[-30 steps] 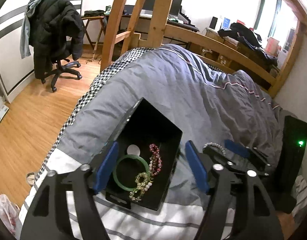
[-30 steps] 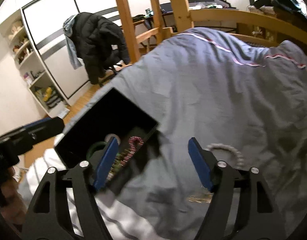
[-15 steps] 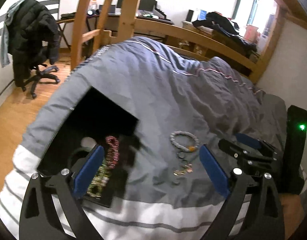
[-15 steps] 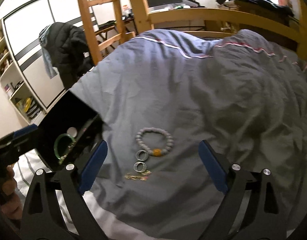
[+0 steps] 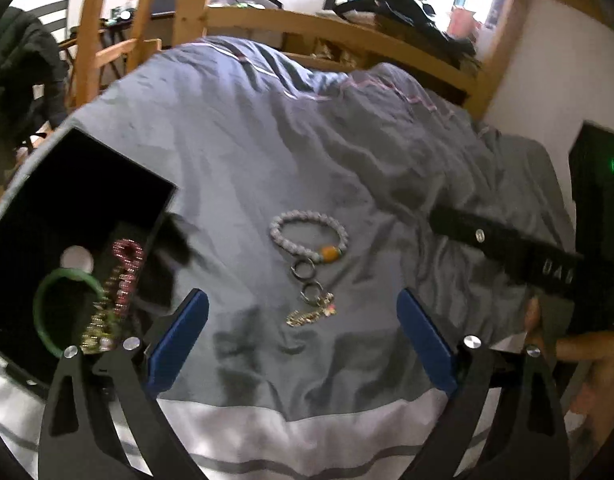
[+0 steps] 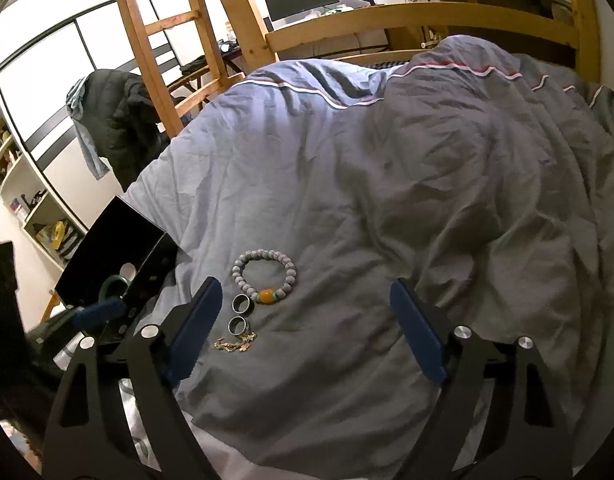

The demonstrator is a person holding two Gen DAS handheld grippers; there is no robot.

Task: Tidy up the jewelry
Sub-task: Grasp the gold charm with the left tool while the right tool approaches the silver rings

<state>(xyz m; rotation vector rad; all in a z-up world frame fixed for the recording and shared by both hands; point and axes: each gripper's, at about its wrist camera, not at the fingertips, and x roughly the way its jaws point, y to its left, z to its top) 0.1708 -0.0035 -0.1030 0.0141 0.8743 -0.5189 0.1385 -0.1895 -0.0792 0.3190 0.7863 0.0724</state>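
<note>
Black box [image 5: 87,184] left of bracelet [image 5: 307,236], rings [image 6: 239,314] on duvet [image 6: 387,200]

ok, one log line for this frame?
left gripper: open, empty | right gripper: open, empty | bead bracelet, two rings, chain: on duvet | black box: part filled

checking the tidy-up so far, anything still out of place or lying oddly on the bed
Yes. A grey bead bracelet, two silver rings and a small gold chain lie loose on the duvet, outside the black box that already holds the green bangle. Nothing looks damaged.
</note>
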